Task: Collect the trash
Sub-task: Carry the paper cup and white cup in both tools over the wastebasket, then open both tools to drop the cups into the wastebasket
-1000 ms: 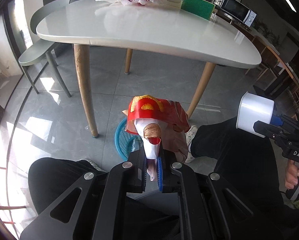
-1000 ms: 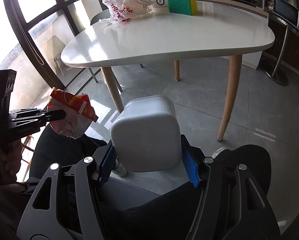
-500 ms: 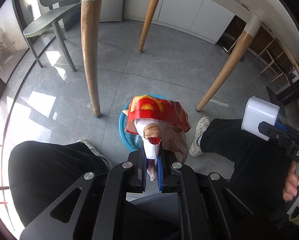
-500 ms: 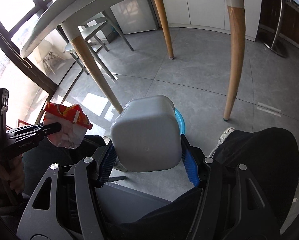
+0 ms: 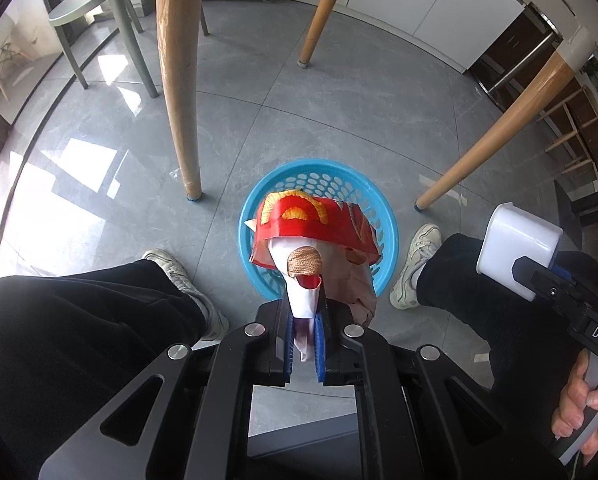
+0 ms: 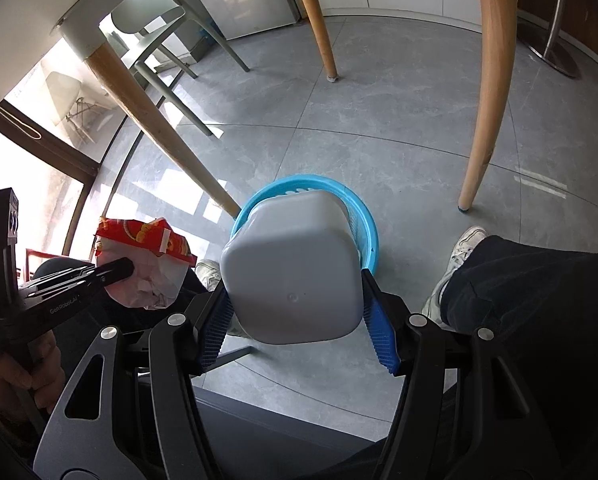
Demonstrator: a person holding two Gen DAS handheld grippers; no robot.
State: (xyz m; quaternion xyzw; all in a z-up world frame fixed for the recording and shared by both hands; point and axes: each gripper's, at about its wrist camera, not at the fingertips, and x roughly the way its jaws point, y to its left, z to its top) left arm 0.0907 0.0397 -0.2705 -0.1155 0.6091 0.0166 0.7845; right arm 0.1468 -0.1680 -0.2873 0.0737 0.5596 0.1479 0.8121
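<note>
With the left claw [image 5: 303, 334] pinching the red snack wrapper [image 5: 313, 224] and the right claw [image 6: 299, 320] clamping the white tub [image 6: 295, 264], both hang above the blue basket [image 5: 291, 172] on the floor, so each should be centred over its rim before release.

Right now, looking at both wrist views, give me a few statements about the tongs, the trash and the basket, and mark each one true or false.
1. The left tongs are shut on the red wrapper. True.
2. The right tongs are empty. False: they grip a white tub between their pads.
3. The blue basket sits on the floor near the table legs. True.
4. The wrapper already lies inside the basket. False: it is held above the basket, still clamped in the left tongs.
5. The basket stands on the green chair. False: the chair is farther back, and the basket is on the floor.
</note>
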